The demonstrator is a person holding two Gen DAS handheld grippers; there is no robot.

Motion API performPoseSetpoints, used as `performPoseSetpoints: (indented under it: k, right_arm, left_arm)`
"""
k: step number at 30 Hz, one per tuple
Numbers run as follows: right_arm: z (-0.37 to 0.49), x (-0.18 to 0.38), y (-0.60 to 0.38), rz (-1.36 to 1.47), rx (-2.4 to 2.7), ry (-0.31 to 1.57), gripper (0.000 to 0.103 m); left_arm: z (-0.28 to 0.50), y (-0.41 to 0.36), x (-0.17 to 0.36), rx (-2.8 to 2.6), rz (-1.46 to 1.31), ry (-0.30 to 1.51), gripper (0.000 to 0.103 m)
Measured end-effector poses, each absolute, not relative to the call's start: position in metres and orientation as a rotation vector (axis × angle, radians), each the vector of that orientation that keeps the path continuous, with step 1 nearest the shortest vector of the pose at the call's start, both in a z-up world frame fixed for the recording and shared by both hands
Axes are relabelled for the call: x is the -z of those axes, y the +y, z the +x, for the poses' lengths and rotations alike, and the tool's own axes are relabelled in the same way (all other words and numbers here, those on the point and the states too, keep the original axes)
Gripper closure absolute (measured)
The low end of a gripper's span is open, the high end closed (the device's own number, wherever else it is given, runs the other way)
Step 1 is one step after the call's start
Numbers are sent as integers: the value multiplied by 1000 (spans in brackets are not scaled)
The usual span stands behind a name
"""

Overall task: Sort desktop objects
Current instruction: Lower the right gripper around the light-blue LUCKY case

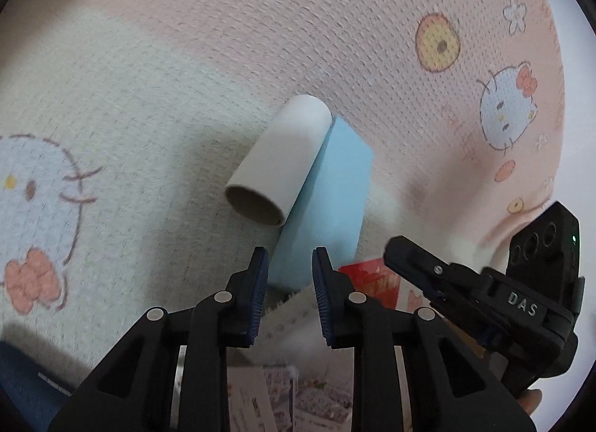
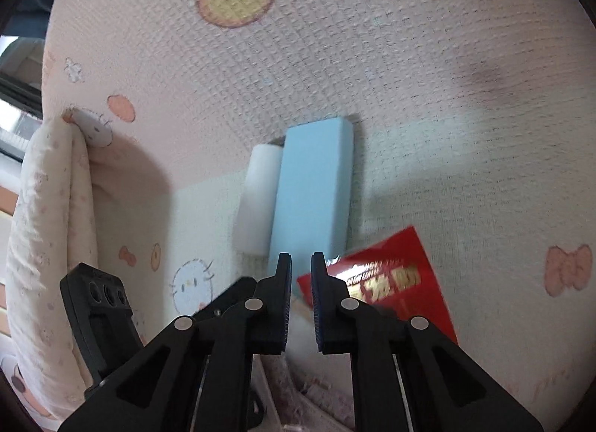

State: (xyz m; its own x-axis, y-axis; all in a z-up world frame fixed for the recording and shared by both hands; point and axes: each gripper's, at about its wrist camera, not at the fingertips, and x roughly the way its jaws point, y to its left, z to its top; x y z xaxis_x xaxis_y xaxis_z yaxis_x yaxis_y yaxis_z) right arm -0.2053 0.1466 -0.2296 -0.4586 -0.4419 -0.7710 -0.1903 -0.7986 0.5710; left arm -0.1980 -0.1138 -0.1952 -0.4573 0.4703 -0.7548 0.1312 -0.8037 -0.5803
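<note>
Cartoon-print cloth [image 1: 186, 59] underneath; my left claw [image 1: 289, 296] pinches its fold narrowly, right claw [image 2: 301, 298] nearly closed, empty. I'd release before reaching the blue box [image 1: 327, 193].

**What I can't make out from here**

From the left wrist, my left claw [image 1: 289, 268] covers the near end of the blue box [image 1: 327, 193], and the red packet [image 1: 372, 279] shows only as a sliver behind the right claw [image 1: 402, 253]. From the right wrist, the box hides most of the white tube [image 2: 260, 193]. The packet's gold lettering is too smeared to read. Printed papers [image 1: 283, 398] at the bottom edge are cut off and blurred. Whether either claw pinches anything, I cannot tell.
</note>
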Motion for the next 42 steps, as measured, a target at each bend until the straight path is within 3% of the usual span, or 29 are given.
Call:
performPoseSetpoints:
  k: [3, 15, 18, 20, 26, 32, 36, 42]
  right_arm:
    - [-212, 241, 150, 1549, 2366, -984, 82]
    - [-232, 267, 148, 1544, 2358, -1025, 74]
    - [-231, 263, 142, 1521, 2391, -951, 72]
    - [-230, 258, 137, 1507, 2423, -875, 72]
    - [-226, 248, 147, 1411, 2467, -913, 72]
    - [-222, 226, 167, 1295, 2460, -1040, 72]
    - [-211, 215, 185, 1274, 2416, -1110, 72]
    - [-185, 213, 189, 1286, 2390, -1149, 72]
  left_arm:
    - [-203, -107, 199, -2348, -1518, -844, 75]
    - [-212, -93, 203, -2370, -1530, -779, 68]
    - [-212, -86, 197, -2405, -1511, -721, 68]
    - [-212, -83, 193, -2415, -1505, -715, 69]
    - [-205, -63, 170, -2432, -1415, -665, 69]
    - [-201, -56, 130, -2425, -1220, -656, 70]
    - [-199, -41, 109, -2449, -1166, -548, 70]
    - [-177, -46, 102, -2417, -1175, -616, 70]
